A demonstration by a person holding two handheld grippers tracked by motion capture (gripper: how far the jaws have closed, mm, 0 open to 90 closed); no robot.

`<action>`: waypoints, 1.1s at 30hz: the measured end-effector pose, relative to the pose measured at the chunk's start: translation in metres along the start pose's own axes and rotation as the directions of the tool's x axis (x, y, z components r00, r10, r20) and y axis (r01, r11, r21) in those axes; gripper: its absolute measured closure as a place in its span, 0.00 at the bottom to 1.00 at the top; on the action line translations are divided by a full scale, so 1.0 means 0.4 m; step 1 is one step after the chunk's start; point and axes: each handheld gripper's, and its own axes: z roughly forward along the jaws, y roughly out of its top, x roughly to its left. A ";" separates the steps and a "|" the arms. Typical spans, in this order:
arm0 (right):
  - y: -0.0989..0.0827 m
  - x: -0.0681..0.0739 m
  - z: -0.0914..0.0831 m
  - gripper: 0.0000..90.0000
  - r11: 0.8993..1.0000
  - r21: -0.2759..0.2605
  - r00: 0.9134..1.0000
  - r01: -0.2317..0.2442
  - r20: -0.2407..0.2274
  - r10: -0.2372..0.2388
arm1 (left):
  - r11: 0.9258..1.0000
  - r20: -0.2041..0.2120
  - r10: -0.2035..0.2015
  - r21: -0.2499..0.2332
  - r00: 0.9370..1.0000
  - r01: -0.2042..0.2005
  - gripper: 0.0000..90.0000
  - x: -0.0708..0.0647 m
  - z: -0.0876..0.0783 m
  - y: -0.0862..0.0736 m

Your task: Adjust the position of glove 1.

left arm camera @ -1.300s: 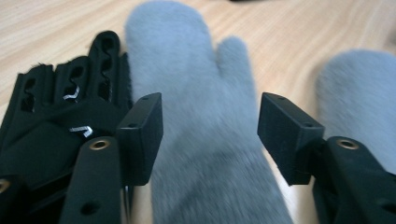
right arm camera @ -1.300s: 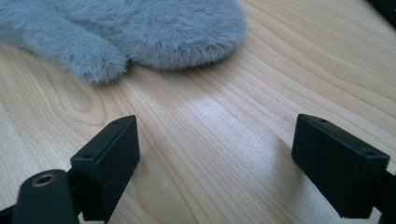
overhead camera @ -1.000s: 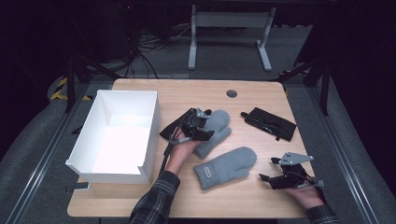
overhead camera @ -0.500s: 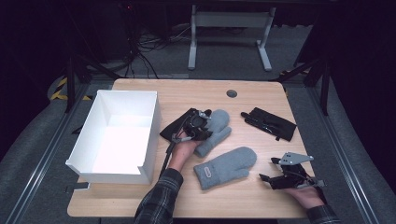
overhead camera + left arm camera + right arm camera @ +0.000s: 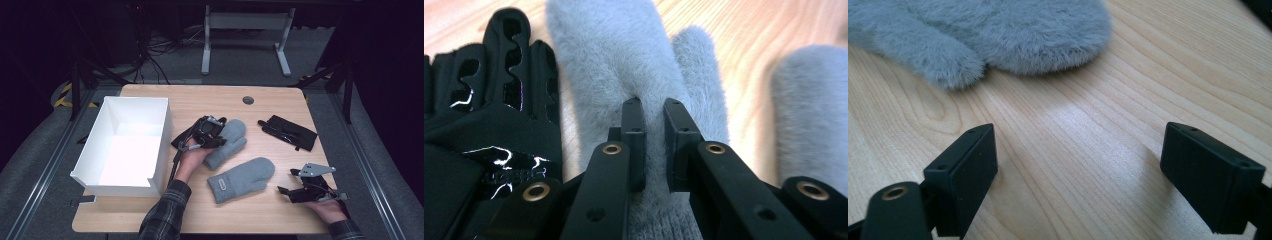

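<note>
Over the last second almost nothing has moved: our left tongs [image 5: 216, 131] sit on the same upper grey mitten [image 5: 227, 141] at the centre of the high view, and in the left gripper view the jaws stand nearly closed, pinching a ridge of its fleece. We judge the grasp is made and the lift comes next, probably toward the white box [image 5: 160, 145] at the left of the frame. Our right tongs [image 5: 295, 186] rest wide open and empty at the lower right, just beside the second grey mitten [image 5: 242, 180]. A black glove [image 5: 489, 130] lies against the gripped mitten on the surface [image 5: 280, 220] and could drag along; another black glove [image 5: 290, 132] lies well apart, upper right.
</note>
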 end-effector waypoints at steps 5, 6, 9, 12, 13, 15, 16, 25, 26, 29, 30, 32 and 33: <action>0.000 0.000 0.000 0.17 1.000 0.000 1.000 0.000 0.000 0.000 | 1.000 0.037 0.017 -0.015 0.999 -0.016 0.92 -0.017 -0.041 0.007; 0.000 0.000 0.000 0.17 1.000 0.000 1.000 0.000 0.000 0.000 | 1.000 0.048 0.015 -0.017 0.999 -0.014 0.92 -0.022 -0.048 0.007; 0.000 0.000 0.000 0.17 1.000 0.000 1.000 0.000 0.000 0.000 | 1.000 0.078 0.024 -0.018 0.997 -0.022 0.92 -0.037 -0.067 0.006; 0.000 0.000 0.000 0.17 1.000 0.000 1.000 0.000 0.000 0.000 | 0.999 0.111 0.037 -0.020 0.993 -0.035 0.92 -0.055 -0.084 0.003; 0.000 0.000 0.000 0.17 1.000 0.000 1.000 0.000 0.000 0.000 | 0.998 0.134 0.059 -0.022 0.989 -0.056 0.91 -0.068 -0.094 0.002; 0.000 0.000 0.000 0.17 1.000 0.001 1.000 0.001 0.001 -0.001 | 0.997 0.148 0.069 -0.031 0.987 -0.065 0.91 -0.080 -0.101 0.001; 0.000 0.000 0.000 0.17 1.000 0.001 1.000 0.000 0.001 0.000 | 0.997 0.157 0.079 -0.035 0.985 -0.074 0.91 -0.086 -0.106 0.000; 0.000 0.000 0.000 0.17 1.000 0.002 1.000 0.002 0.000 -0.002 | 0.992 0.221 0.126 -0.058 0.967 -0.116 0.91 -0.132 -0.125 -0.009; 0.000 0.000 0.000 0.17 1.000 0.002 1.000 0.002 0.001 -0.002 | 0.990 0.228 0.136 -0.060 0.964 -0.126 0.91 -0.139 -0.124 -0.011; 0.000 0.000 0.000 0.17 1.000 0.002 1.000 0.001 0.000 -0.001 | 0.986 0.245 0.169 -0.057 0.955 -0.160 0.91 -0.157 -0.115 -0.014; 0.000 0.000 0.000 0.17 1.000 0.001 1.000 0.001 0.000 -0.001 | 0.985 0.249 0.174 -0.055 0.953 -0.166 0.91 -0.161 -0.111 -0.015; 0.000 0.000 0.000 0.17 1.000 0.001 1.000 0.000 0.000 0.000 | 0.981 0.263 0.195 -0.052 0.945 -0.187 0.91 -0.173 -0.103 -0.016; 0.000 0.000 0.000 0.17 1.000 0.002 1.000 0.001 0.000 -0.001 | 0.979 0.269 0.206 -0.049 0.941 -0.200 0.91 -0.179 -0.098 -0.017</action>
